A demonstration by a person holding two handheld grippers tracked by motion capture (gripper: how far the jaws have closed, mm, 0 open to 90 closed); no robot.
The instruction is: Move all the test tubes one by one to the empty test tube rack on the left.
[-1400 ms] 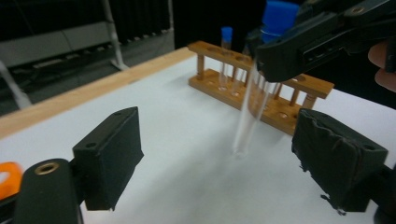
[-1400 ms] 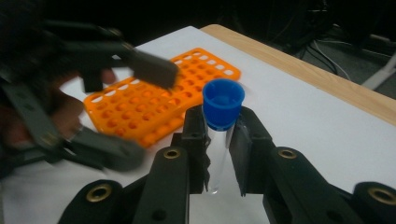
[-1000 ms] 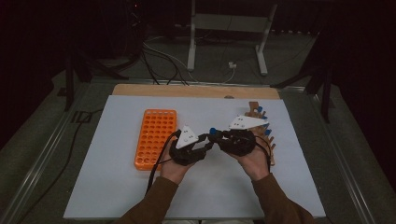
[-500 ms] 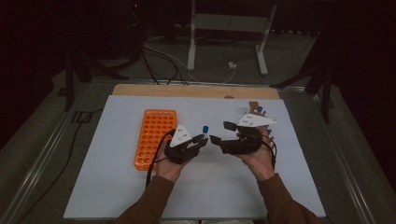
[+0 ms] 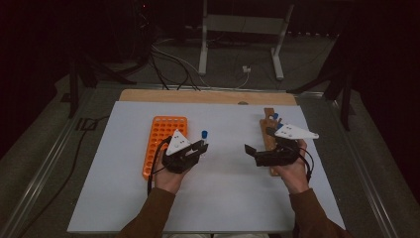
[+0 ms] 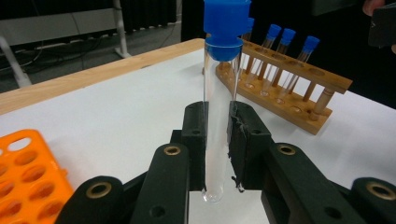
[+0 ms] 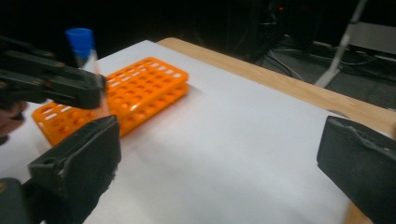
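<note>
While my left jaws point(image 5: 200, 147) clamp the blue-capped tube point(image 6: 218, 116) upright for the orange rack point(image 5: 163, 141) at nine o'clock, my right jaws point(image 5: 251, 151), just opened, stand empty by the wooden rack point(image 5: 268, 130).

No writing, label, brand, number or sign can be read on anything here; every surface in view is plain.
</note>
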